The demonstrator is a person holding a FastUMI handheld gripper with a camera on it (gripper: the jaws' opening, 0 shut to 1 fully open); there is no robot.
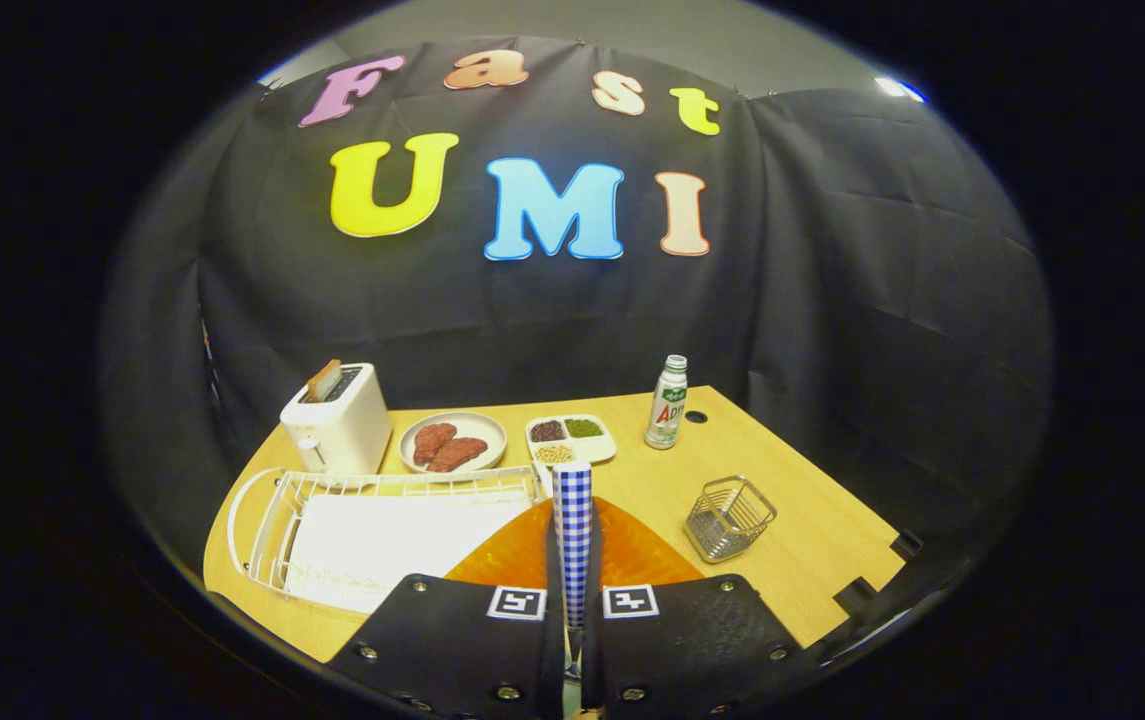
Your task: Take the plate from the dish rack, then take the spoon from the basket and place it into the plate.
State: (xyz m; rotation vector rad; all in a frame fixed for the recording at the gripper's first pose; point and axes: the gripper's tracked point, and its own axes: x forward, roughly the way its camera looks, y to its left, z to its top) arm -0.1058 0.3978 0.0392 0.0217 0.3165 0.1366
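Observation:
My gripper (572,610) is shut on the spoon (572,530), whose blue-and-white checked handle sticks up and forward from between the fingers. The spoon's bowl is hidden down between the fingers. Right beneath and ahead of the fingers lies the orange plate (632,550) on the wooden table, beside the white wire dish rack (272,510). The small wire basket (729,516) stands to the right of the plate with nothing showing inside it.
A white toaster (337,420) with a slice in it stands behind the rack. Beside it are a dish of meat pieces (452,442), a divided tray of beans (569,438) and a small bottle (667,403). The table's edge (832,480) runs right of the basket.

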